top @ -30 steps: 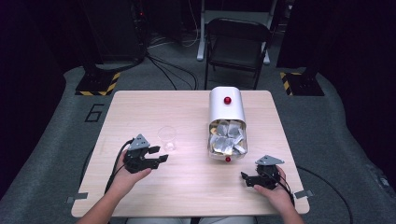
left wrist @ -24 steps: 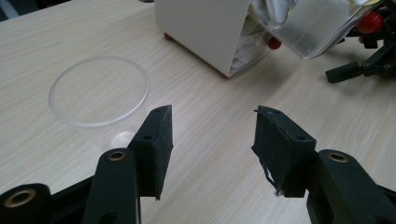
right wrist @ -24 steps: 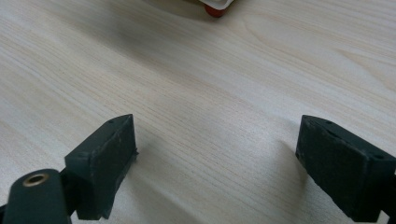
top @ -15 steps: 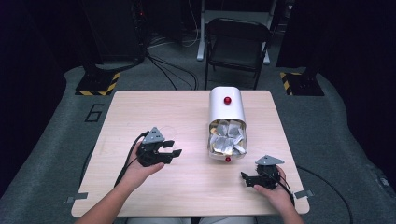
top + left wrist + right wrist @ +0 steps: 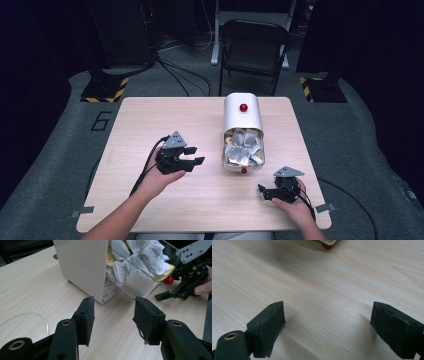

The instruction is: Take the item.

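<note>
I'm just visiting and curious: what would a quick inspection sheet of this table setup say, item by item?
Surface: pale wooden table, bare across most of its top.
Job's things: white dispenser box lying on the table, with a red knob on top; its clear front shows it packed with tea bags.
Clutter: a clear round lid or dish beside the left gripper; what it is exactly is hard to tell.
Grippers: left gripper open, nothing between the jaws, pointed at the box. Right gripper open, low over bare wood.
Cables: a black cable trails from the left gripper; more lie on the floor behind.
Surroundings: grey floor, a folding chair behind the table, dark stands with striped bases.
</note>
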Demonstrator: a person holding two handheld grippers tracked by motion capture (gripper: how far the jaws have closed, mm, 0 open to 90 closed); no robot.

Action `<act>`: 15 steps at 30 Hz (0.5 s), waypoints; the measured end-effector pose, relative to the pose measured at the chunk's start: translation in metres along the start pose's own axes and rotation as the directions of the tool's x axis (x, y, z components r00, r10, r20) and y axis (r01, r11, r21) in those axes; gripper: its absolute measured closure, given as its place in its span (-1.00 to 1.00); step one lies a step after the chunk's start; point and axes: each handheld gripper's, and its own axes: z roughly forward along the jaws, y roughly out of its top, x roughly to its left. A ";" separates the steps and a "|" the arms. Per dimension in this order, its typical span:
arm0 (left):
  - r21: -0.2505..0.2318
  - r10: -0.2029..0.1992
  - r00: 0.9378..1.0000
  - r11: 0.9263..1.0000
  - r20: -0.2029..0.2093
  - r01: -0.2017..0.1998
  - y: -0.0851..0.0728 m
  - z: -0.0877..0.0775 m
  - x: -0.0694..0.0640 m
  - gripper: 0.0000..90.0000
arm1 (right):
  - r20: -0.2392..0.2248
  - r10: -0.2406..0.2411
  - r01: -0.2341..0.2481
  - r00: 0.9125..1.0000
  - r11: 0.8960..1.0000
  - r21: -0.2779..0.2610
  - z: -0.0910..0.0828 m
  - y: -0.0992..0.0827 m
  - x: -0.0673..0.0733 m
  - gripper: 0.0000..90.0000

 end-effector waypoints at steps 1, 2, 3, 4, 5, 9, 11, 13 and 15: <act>-0.004 -0.001 1.000 1.000 0.004 0.001 0.001 0.001 0.000 0.13 | 0.000 0.000 0.000 1.000 1.000 0.000 0.000 0.000 0.000 -0.74; -0.004 -0.001 1.000 1.000 0.004 0.001 0.001 0.001 0.000 0.13 | 0.000 0.000 0.000 1.000 1.000 0.000 0.000 0.000 0.000 -0.74; -0.005 0.005 1.000 1.000 0.010 -0.005 0.005 0.001 -0.001 0.13 | 0.000 0.000 0.000 1.000 1.000 0.000 0.000 0.000 0.000 -0.74; -0.008 0.004 1.000 1.000 0.009 -0.004 0.007 0.002 -0.002 0.13 | 0.000 -0.004 0.004 1.000 1.000 -0.001 0.000 0.000 0.000 -0.74; -0.008 0.004 1.000 1.000 0.009 -0.004 0.007 0.002 -0.002 0.13 | 0.000 -0.004 0.004 1.000 1.000 -0.001 0.000 0.000 0.000 -0.74; -0.010 0.019 1.000 1.000 0.022 -0.019 0.017 0.005 -0.005 0.14 | 0.000 0.000 0.000 1.000 1.000 0.000 0.000 0.000 0.000 -0.74; -0.014 0.019 0.999 1.000 0.028 -0.019 0.021 0.007 -0.007 0.15 | 0.000 0.000 0.000 1.000 1.000 0.001 0.000 0.000 0.000 -0.74; -0.006 0.031 0.999 1.000 0.037 -0.030 0.025 0.009 -0.008 0.15 | 0.000 -0.001 0.001 1.000 1.000 0.001 0.000 0.000 0.000 -0.74; -0.009 0.038 0.999 0.999 0.035 -0.038 0.028 0.011 -0.010 0.16 | 0.000 0.000 0.000 1.000 1.000 0.000 0.000 0.000 0.000 -0.74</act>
